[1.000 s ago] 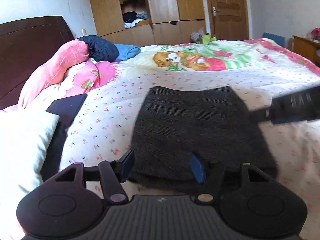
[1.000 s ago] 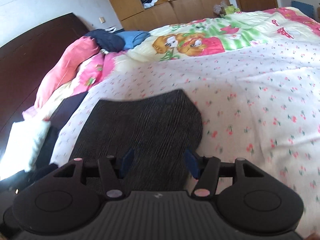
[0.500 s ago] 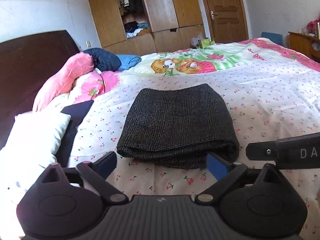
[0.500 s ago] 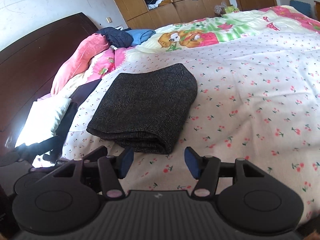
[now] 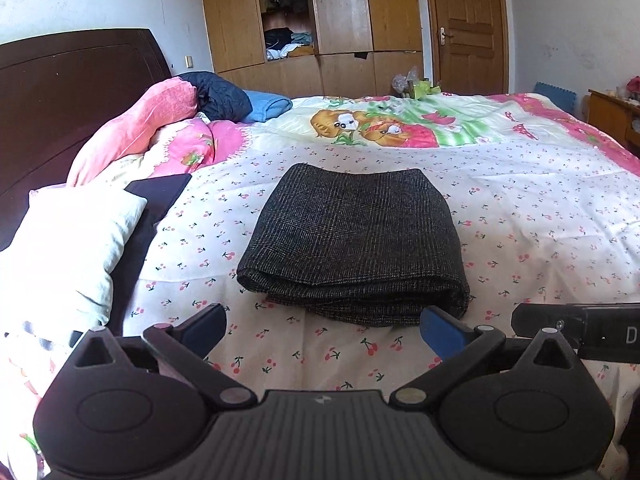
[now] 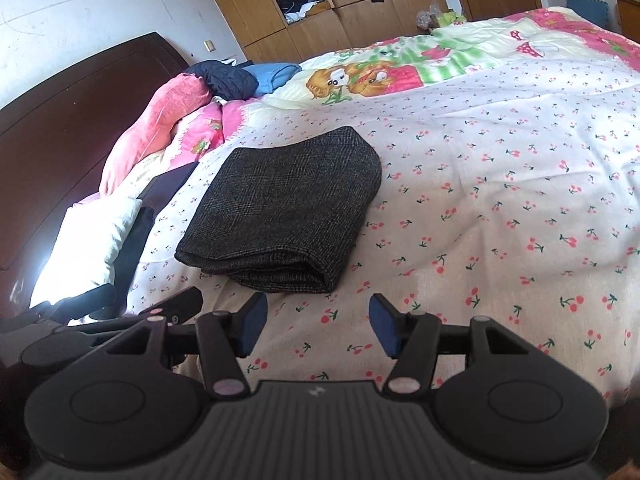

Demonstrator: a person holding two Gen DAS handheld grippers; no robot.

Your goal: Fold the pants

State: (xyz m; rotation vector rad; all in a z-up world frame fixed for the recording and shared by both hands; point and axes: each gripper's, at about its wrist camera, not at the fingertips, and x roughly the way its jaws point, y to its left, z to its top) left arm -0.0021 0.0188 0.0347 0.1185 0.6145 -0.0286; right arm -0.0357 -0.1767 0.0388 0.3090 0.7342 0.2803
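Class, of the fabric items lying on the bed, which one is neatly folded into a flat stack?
The dark grey checked pants; the navy quilted garment and pink blanket lie bunched near the headboard.

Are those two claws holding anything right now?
No. Left gripper and right gripper are both open and empty; the folded pants lie free on the bed.

Cherry-print bed point(image 5: 520, 216) with folded dark pants point(image 5: 352, 248), white pillow point(image 5: 64, 248), pink blanket point(image 5: 136, 132) on top

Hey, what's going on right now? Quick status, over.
Both claws open, left, right, holding nothing. Pants folded flat on bed. Nothing in the way.
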